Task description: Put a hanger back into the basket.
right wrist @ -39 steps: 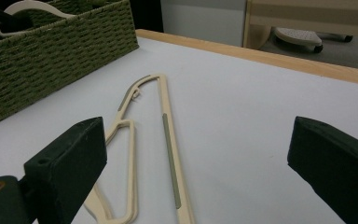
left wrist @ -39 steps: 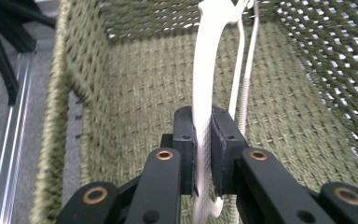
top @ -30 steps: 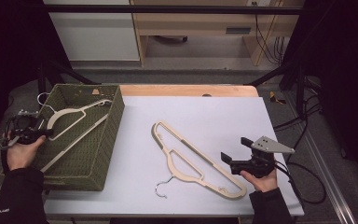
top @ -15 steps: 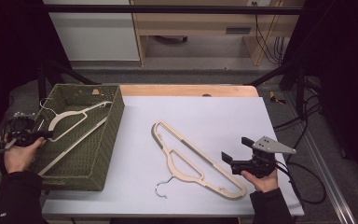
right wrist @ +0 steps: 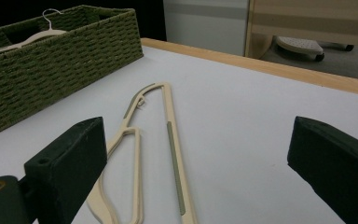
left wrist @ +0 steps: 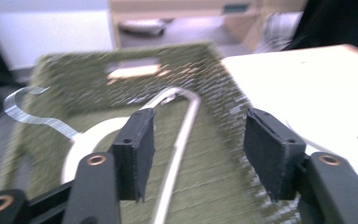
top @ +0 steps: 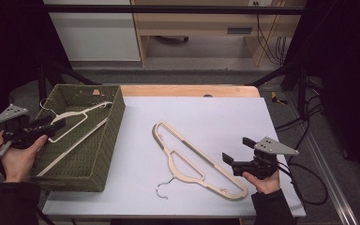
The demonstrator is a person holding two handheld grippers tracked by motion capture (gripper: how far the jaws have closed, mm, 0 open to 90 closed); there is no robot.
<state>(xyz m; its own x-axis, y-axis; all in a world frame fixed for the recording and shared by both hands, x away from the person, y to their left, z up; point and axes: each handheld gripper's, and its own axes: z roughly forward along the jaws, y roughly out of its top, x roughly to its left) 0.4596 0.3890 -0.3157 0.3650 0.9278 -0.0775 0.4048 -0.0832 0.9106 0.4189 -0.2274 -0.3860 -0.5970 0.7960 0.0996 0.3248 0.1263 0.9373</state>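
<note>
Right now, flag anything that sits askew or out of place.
The hanger in the basket lies tilted, one end propped on the far rim and its hook poking past the wall. The second hanger lies flat on the table. Nothing looks damaged.

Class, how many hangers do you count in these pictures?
2. One hanger lies in the basket; the other hanger lies on the table. The basket's walls may hide more.

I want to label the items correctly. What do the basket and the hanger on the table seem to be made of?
The basket: woven fibre, perhaps wicker or paper rope, matte olive green; the braided weave shows on its walls. The hanger on the table: probably plastic, smooth matte cream with greyish strips, and a shiny metal hook.
</note>
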